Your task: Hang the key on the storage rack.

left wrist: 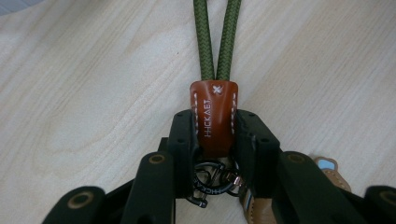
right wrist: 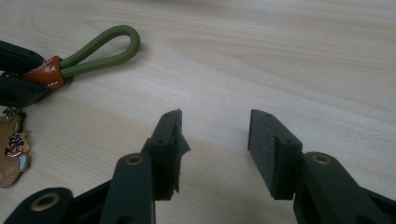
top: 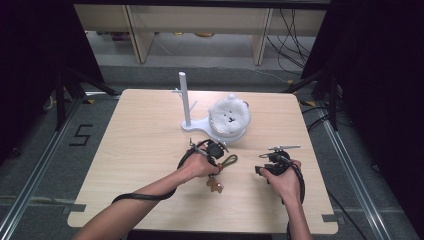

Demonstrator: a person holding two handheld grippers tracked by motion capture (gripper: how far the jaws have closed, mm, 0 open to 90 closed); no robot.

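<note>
The desk [top: 140,150] is a pale wood-grain board, and toward the middle of its far edge stands a white stand [top: 186,102], an upright post with short pegs on a rounded base. A fluffy white plush toy [top: 229,116] with a small dark face sits just beside the post, on the right part of that base. Nearer the front edge, about midway across, the left gripper [left wrist: 214,140] is held low over the board in the person's left hand [top: 199,165], and its jaws are clamped on the keychain [left wrist: 214,116]: the two black pads press the sides of the orange-brown leather tab, which bears white stitching. The keychain's green cord loop [right wrist: 100,51] runs out beyond the jaw tips and lies flat on the wood, while its dark metal ring [left wrist: 210,182] sits behind the tab, back between the jaws. A small tan bear-shaped charm [top: 215,184] lies on the board close under that hand, toward the front edge. The right gripper [right wrist: 215,140] rests to the right of the keychain, apart from it, its jaws standing fairly wide with only bare wood between them.
</note>
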